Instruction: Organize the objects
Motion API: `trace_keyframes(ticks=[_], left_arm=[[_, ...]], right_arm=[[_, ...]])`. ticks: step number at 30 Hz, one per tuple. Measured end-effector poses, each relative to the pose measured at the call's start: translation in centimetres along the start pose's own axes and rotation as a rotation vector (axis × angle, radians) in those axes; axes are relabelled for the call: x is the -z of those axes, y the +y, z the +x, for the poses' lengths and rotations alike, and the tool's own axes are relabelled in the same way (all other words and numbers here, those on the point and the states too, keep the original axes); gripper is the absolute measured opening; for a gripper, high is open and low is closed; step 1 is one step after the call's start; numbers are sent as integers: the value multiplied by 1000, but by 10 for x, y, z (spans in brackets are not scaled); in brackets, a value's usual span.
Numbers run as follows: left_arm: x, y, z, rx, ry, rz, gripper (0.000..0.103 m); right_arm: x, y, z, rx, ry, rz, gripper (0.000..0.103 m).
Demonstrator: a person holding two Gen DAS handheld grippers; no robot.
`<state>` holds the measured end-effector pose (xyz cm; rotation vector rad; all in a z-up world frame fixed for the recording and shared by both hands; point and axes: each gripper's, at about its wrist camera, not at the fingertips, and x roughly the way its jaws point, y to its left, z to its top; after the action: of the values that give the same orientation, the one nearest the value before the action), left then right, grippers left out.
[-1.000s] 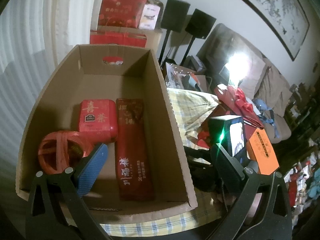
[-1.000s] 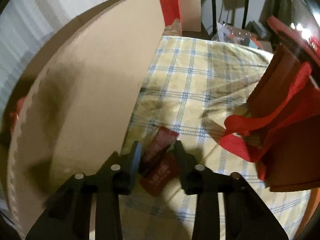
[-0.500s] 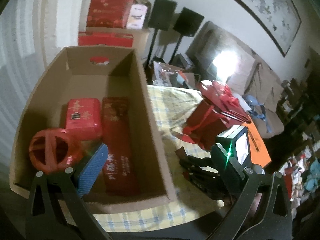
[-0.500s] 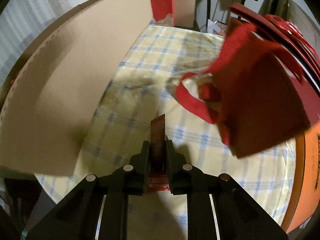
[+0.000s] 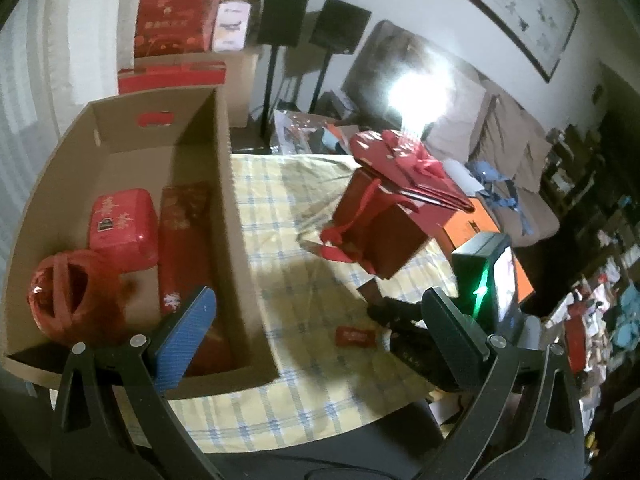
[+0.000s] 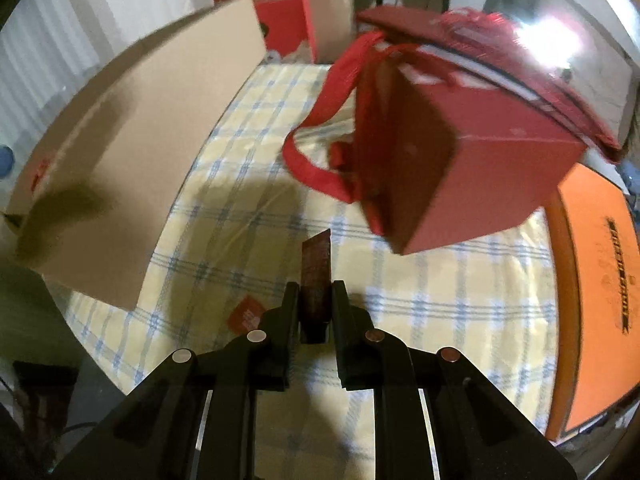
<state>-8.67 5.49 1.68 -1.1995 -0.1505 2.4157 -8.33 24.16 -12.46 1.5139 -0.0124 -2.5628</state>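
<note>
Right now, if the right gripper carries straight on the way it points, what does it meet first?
Probably the checked tablecloth just ahead; the right gripper, shut on a thin dark red packet, points steeply down. The red gift box hangs further right, though depth is unclear.

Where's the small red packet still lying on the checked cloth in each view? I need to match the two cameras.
Left wrist: the small red packet lies low and centre-right on the cloth, just left of the right gripper.
Right wrist: the packet lies lower left of centre, beside the jaws shut on a dark red flat pack.
Shared landmark: the cardboard box, left of the packet in both.
</note>
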Motion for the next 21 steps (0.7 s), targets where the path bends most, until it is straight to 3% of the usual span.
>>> trace_keyframes(ticks=[12, 21], left_arm=[[13, -47, 19, 30, 63, 124, 90], [32, -75, 54, 58, 144, 172, 88]], right_arm=[[12, -32, -58, 20, -110, 88, 14], [28, -56, -78, 34, -148, 163, 14]])
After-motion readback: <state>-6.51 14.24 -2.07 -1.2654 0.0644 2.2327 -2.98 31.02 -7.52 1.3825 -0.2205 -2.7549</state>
